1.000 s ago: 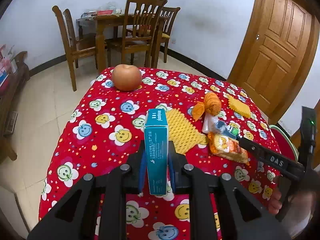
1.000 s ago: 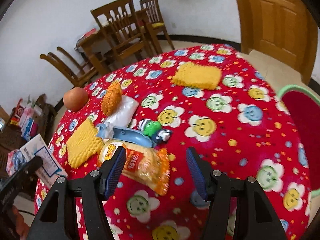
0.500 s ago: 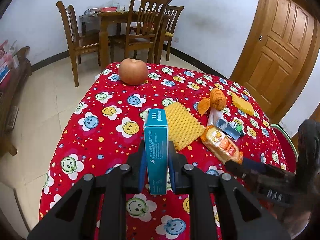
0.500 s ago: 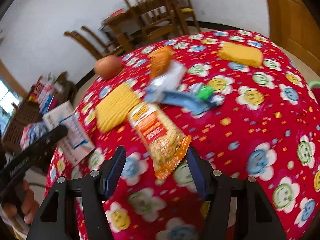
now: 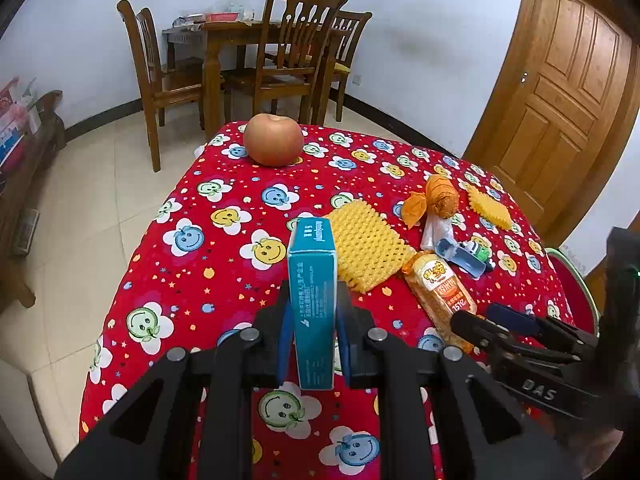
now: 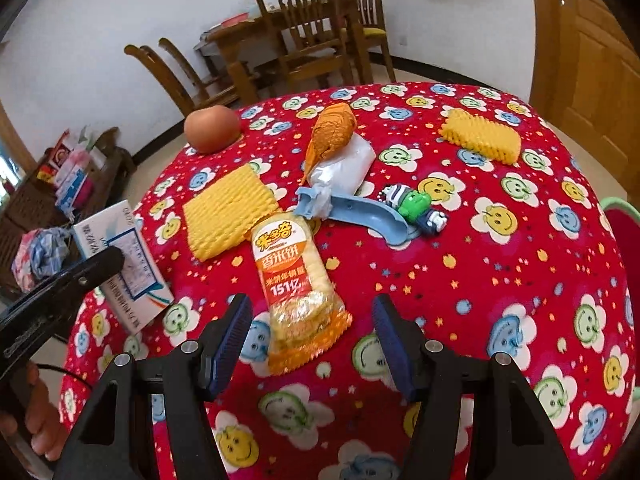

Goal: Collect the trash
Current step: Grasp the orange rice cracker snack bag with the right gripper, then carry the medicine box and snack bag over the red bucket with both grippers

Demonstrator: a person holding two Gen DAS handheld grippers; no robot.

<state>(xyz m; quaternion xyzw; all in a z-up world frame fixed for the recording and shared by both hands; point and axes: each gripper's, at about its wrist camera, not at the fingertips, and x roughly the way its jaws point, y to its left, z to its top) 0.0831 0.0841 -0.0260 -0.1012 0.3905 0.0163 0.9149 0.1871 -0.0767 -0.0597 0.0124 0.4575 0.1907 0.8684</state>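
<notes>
The left gripper (image 5: pixel 313 316) has its fingers clamped narrow on an upright teal carton (image 5: pixel 313 280) above the counter (image 5: pixel 192 280). The right gripper (image 6: pixel 312 340) hangs with fingers wide apart, straddling the near end of the orange rice-cracker packet (image 6: pixel 294 284) without touching it. The packet lies flat beside a yellow foam net (image 6: pixel 228 210).

Setting was a home, apparently a dining or living room. A wooden dining table (image 5: pixel 240 30) with matching slat-back chairs (image 5: pixel 296 52) stood against a plain white wall, beside a panelled wooden door (image 5: pixel 560 92) and over a pale tiled floor (image 5: pixel 80 208). Nearer the cameras, a table under a red smiley-flower tablecloth (image 6: pixel 500 280) carried an apple (image 5: pixel 273 139), snack wrappers and a small toy; a cluttered low shelf (image 6: pixel 60 184) sat at the left.
</notes>
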